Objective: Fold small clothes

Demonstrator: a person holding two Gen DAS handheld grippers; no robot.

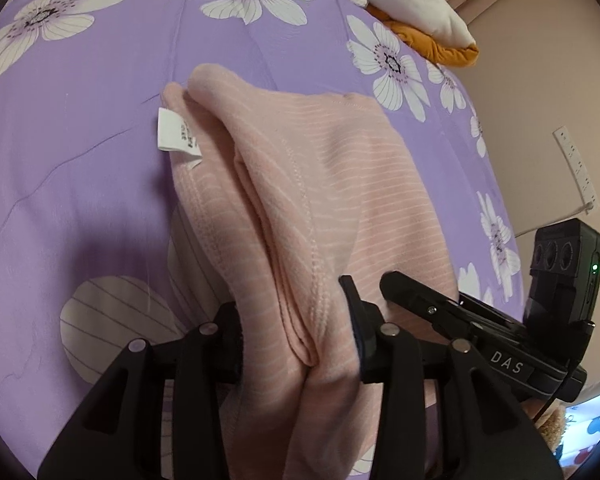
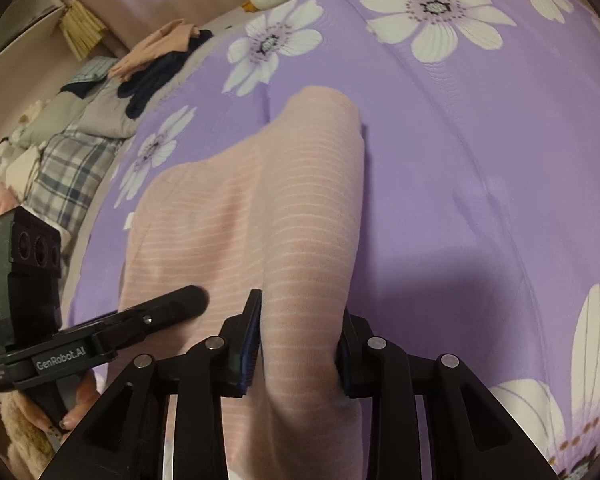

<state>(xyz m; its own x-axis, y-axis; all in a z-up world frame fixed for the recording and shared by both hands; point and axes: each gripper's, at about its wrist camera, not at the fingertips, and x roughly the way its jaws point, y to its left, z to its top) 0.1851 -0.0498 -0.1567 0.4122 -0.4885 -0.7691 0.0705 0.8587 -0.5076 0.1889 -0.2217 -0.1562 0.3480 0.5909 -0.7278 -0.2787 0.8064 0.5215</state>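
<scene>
Between your left gripper's pads: your left gripper [image 1: 300, 332] stands partly closed on a bunched ridge of the pink striped garment [image 1: 300, 184]; the cloth fills the gap and the pads press it from both sides.
Between your right gripper's pads: your right gripper [image 2: 300, 344] is likewise partly closed, pinching a thick roll of the same garment, with cloth touching both pads.
Beside each gripper: each camera shows the other gripper close alongside, so both of your grips sit on the near edge of the garment, just apart.
Ahead of the grippers: the garment runs away from you and lies on the bed [image 1: 80, 80], whose purple cover has white flowers; its far end rests flat, and a white care label [image 1: 178, 132] sticks out to the left of the left gripper's line.
Further out: plush toys [image 1: 412, 4] lie at the far edge of the bed, and a pile of other clothes [image 2: 156, 60] lies well off to the left of the right gripper.
Stage, as I judge it: you are laying a fold down.
Risk, bunching: each grip holds several layers, so an early let-go could leave a lumpy, uneven fold.
Risk, skew: if one gripper leads, the edge may land crooked.
Risk, slip: the soft cloth could drag on the cover and undo the far fold.
</scene>
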